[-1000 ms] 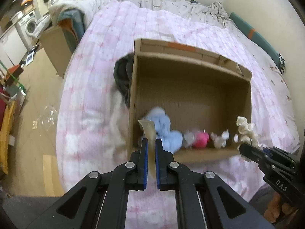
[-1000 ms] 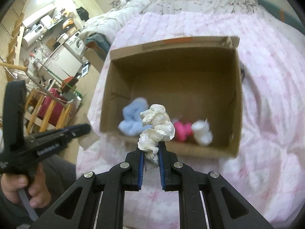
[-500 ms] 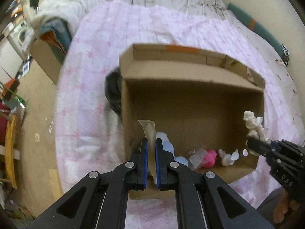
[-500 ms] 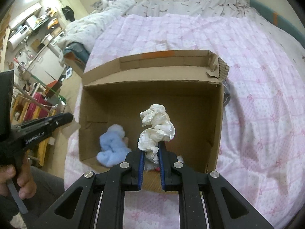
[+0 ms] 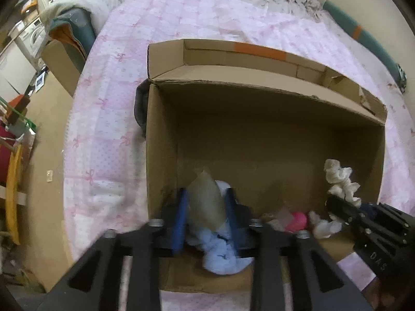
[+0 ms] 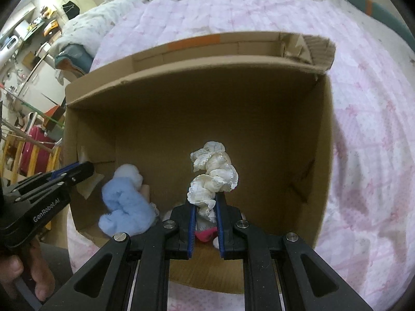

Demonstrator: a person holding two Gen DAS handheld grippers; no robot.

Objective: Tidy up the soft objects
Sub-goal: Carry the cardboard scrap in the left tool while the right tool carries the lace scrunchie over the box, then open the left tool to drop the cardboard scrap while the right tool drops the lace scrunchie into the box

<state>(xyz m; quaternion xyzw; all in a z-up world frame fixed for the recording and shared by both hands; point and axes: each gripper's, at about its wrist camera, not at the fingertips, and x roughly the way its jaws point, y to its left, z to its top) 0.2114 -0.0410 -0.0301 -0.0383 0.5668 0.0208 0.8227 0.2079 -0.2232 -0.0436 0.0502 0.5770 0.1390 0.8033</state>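
Left gripper [image 5: 205, 212] jaws opening, beige pouch [image 5: 205, 202] seen between them. Cream ruffled fabric [image 6: 211, 178] pinched by right gripper [image 6: 205, 217] jaws, above cardboard box [image 6: 207, 98].

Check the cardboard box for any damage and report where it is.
The cardboard box has a torn, crumpled flap at its far right corner, ragged where the other edges are straight. Nothing else looks damaged.

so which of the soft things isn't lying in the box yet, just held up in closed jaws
The cream ruffled scrunchie. The right hand-held gripper pinches it above the cardboard box, while the blue plush and the pink toy already lie on the box floor.
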